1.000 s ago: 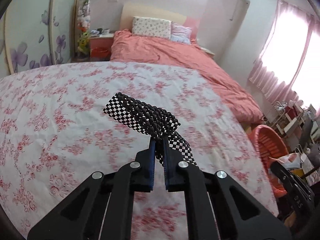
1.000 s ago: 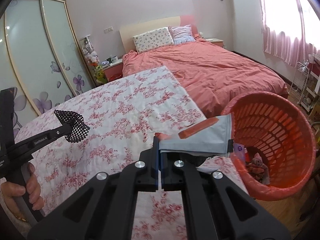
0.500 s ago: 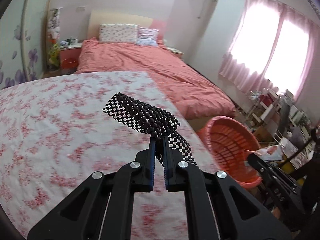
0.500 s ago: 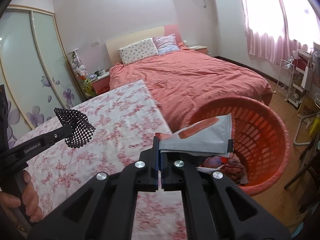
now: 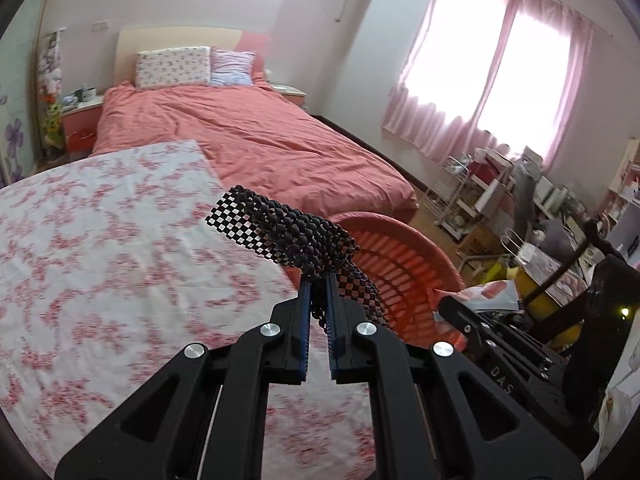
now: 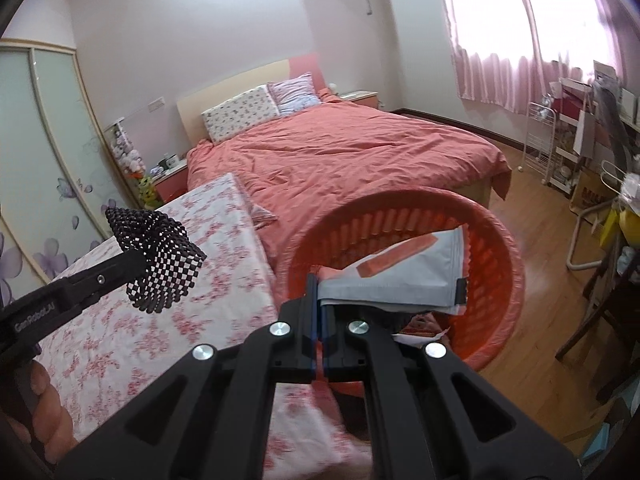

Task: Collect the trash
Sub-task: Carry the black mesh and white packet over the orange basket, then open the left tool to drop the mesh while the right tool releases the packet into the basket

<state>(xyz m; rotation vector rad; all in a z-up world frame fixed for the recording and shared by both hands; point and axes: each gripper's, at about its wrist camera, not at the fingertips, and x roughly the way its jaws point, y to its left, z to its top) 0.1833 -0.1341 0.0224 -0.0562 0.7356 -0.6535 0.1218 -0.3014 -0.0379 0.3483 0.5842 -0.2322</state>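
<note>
Left claw [image 5: 318,282] is clamped tight on a mesh [image 5: 288,232]; right claw [image 6: 319,286] pinches a pouch [image 6: 400,280], both raised.

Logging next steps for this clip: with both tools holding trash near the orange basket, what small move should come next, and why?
Probably open the right tool: it is shut on the grey pouch, which already hangs over the orange basket. The left tool, gripping the black mesh piece, looks to be over the floral cloth.

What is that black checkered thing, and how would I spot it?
Start at the floral sheet beside the orange basket. Above that sheet, the left gripper pinches a crumpled black-and-white mesh wrapper. Unlike the flat grey pouch in the right gripper, it is netted and checkered.
</note>
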